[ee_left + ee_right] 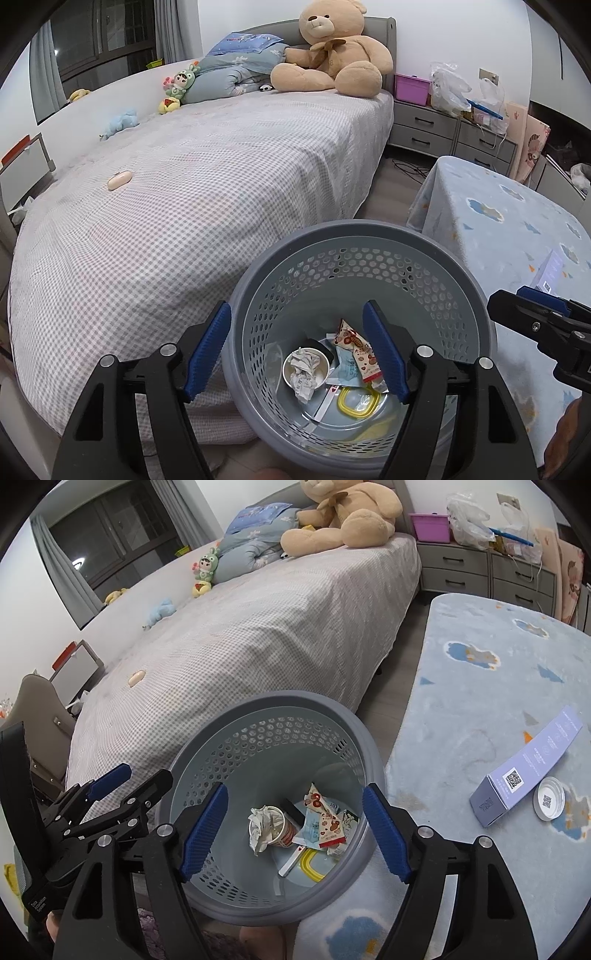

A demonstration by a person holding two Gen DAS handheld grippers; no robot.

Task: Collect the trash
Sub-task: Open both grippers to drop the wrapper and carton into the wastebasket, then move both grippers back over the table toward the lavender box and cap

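A grey perforated trash bin [358, 230] stands on the floor between the bed and a blue rug. In it lie a paper cup stuffed with crumpled paper [304, 371], a red-and-white snack wrapper [354, 347] and a yellow-rimmed lid [358, 400]. My left gripper [296, 306] hangs open over the bin's left wall, holding nothing. My right gripper [295, 788] is open above the bin [280, 698], empty too, with the cup [269, 823] and wrapper [321, 812] below it. On the rug [480, 686] lie a lavender box [532, 764] and a round white lid [550, 803].
The checked bed [207, 206] fills the left, with a small pink object [119, 180], soft toys and a big teddy bear [332, 51] on it. Grey drawers [439, 129] with bags stand at the far wall. A grey chair [40, 705] is at the left.
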